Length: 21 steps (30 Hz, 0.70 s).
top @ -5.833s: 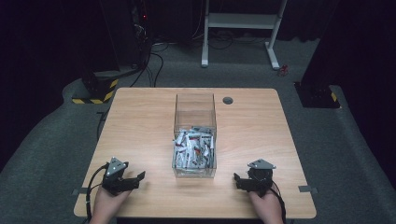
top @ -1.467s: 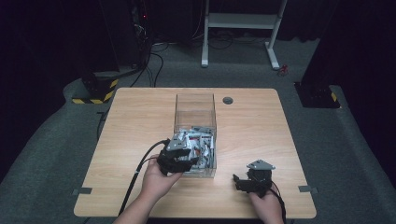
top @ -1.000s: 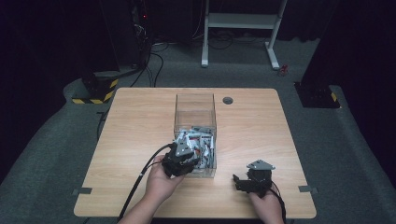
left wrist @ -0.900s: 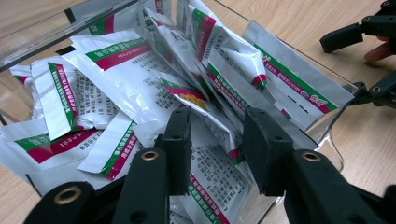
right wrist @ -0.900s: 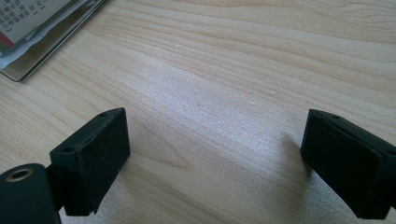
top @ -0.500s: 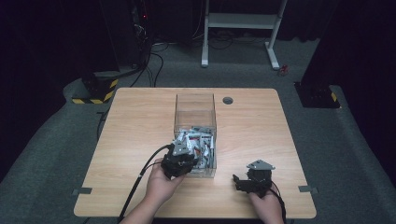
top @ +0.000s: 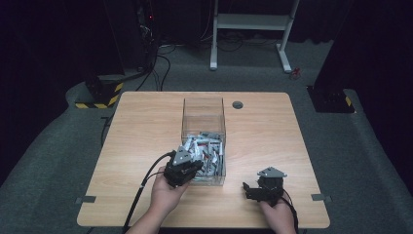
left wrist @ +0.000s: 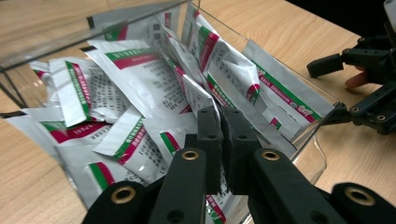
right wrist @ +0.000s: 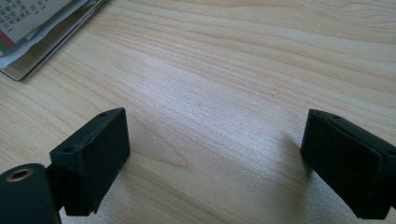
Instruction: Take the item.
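Meanwhile, the clear box (top: 203, 127) is walling in white, green-and-red-striped sachets (left wrist: 140, 88); the left gripper (left wrist: 223, 122) has just been closing, clamping one sachet (left wrist: 197, 95); the right gripper (right wrist: 215, 158) is resting agape on the table (top: 146, 122).

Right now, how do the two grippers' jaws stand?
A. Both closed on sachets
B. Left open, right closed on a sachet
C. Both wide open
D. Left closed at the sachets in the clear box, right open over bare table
D: in the left gripper view the left gripper has its jaws together at the sachets in the clear box, while the right gripper stands wide open over the table.
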### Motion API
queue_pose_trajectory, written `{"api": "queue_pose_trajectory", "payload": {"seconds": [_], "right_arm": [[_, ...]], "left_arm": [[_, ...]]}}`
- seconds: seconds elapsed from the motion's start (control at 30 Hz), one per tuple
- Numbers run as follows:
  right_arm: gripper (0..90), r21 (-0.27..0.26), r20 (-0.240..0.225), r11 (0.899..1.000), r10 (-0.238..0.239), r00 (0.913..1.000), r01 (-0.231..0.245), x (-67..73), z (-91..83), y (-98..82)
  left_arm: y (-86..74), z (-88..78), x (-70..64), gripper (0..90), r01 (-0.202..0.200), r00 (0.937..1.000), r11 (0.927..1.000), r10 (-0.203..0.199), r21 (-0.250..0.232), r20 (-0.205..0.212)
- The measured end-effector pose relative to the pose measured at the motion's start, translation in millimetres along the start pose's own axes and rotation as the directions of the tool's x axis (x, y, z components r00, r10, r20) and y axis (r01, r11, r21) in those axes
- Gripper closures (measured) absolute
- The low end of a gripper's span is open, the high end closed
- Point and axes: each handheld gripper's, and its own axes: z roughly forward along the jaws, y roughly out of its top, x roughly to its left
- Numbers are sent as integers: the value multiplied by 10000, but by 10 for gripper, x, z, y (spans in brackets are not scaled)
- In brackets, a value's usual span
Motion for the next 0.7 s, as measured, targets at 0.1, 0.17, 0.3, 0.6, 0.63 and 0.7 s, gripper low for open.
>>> {"api": "queue_pose_trajectory", "payload": {"seconds": [0.1,0.17,0.3,0.6,0.63,0.7], "right_arm": [[79,-10,7,10000,-14,10000,14,-1,1,0],[79,-11,7,10000,-15,10000,15,-1,1,0],[79,-12,7,10000,-14,10000,14,-1,1,0],[79,-12,8,10000,-16,10000,16,-1,1,0],[79,-12,8,10000,-16,10000,16,-1,1,0],[79,-10,8,10000,-12,10000,12,-1,1,0]], "left_arm": [[0,-34,10,870,32,10000,9998,-33,-181,-40],[1,-49,18,869,41,10000,9996,-43,-263,-70],[12,-128,56,873,169,9998,9973,-179,-716,-121],[29,-234,108,873,308,9994,9927,-325,-1169,-129],[31,-245,114,873,353,9993,9919,-366,-1218,-81],[37,-266,123,873,328,9993,9907,-348,-1320,-130]]}}
